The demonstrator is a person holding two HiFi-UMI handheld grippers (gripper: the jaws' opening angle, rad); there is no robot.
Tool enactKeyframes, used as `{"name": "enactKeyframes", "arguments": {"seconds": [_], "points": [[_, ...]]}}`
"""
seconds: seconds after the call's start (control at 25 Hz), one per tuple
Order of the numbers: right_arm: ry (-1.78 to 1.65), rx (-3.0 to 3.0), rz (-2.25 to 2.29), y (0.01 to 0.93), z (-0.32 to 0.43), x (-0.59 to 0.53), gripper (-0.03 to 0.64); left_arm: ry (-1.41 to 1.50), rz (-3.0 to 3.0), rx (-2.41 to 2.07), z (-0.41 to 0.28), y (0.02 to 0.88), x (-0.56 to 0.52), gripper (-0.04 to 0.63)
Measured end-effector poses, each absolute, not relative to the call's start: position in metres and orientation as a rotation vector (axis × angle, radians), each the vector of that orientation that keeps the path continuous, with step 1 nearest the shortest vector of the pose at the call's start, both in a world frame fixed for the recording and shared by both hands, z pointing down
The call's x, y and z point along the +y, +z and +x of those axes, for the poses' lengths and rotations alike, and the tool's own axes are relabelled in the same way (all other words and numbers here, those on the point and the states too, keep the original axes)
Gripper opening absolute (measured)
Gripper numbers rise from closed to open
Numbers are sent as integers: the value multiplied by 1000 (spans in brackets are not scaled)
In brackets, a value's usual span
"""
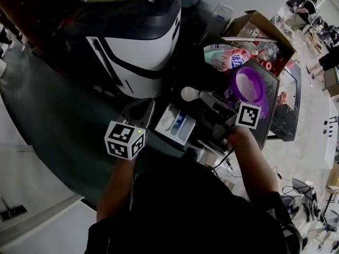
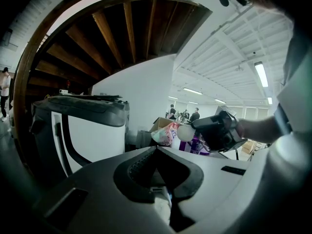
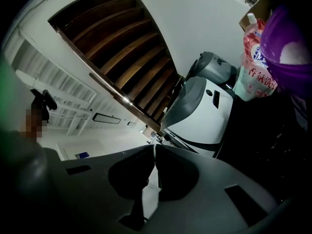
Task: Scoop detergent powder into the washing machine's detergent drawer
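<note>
Presently counted two grippers, one per hand, each with one marker cube.

Found left gripper (image 1: 142, 109) low at the left front corner of the detergent drawer (image 1: 175, 121). Jaws brought together at the tips, nothing seen clamped between them. Glimpsed the drawer's white and blue through the gap behind the tips.

Found right gripper (image 1: 207, 99) on the drawer's right side. Jaws closed tight on the handle of one white scoop (image 1: 189, 93). Noted its round bowl jutting past the tips, near the drawer's far right corner. Could not tell whether the bowl carries powder or touches the drawer.

Recorded one drawer only, standing open, white with a blue insert, set between the two grippers and just below the front of one white-and-dark washing machine (image 1: 140, 46).

Logged one purple tub (image 1: 250, 86) right of the scoop and beyond the right gripper, open-topped, with pale powder (image 3: 295, 52) inside.

Logged one pink-and-white detergent bag (image 1: 226, 57) upright behind the tub, just beside it.

Logged one cardboard box (image 1: 265, 28) further back, flaps open.

Seen from the left gripper view: scoop bowl level with the bag, ahead of the right gripper's dark body.
</note>
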State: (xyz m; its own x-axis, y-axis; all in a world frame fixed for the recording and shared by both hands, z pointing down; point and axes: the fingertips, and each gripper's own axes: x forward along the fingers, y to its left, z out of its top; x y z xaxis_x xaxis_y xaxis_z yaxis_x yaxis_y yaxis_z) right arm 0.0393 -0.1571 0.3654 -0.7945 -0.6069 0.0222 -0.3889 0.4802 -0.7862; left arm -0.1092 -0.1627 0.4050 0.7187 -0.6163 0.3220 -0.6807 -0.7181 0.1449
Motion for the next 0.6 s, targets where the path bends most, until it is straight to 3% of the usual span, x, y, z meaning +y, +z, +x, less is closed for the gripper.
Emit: {"name": "enactKeyframes", "arguments": {"seconds": [0.6], "points": [[-1279,2469,-890,406,9,-143,20,361,2640,-992,-120,429,-156,8]]}}
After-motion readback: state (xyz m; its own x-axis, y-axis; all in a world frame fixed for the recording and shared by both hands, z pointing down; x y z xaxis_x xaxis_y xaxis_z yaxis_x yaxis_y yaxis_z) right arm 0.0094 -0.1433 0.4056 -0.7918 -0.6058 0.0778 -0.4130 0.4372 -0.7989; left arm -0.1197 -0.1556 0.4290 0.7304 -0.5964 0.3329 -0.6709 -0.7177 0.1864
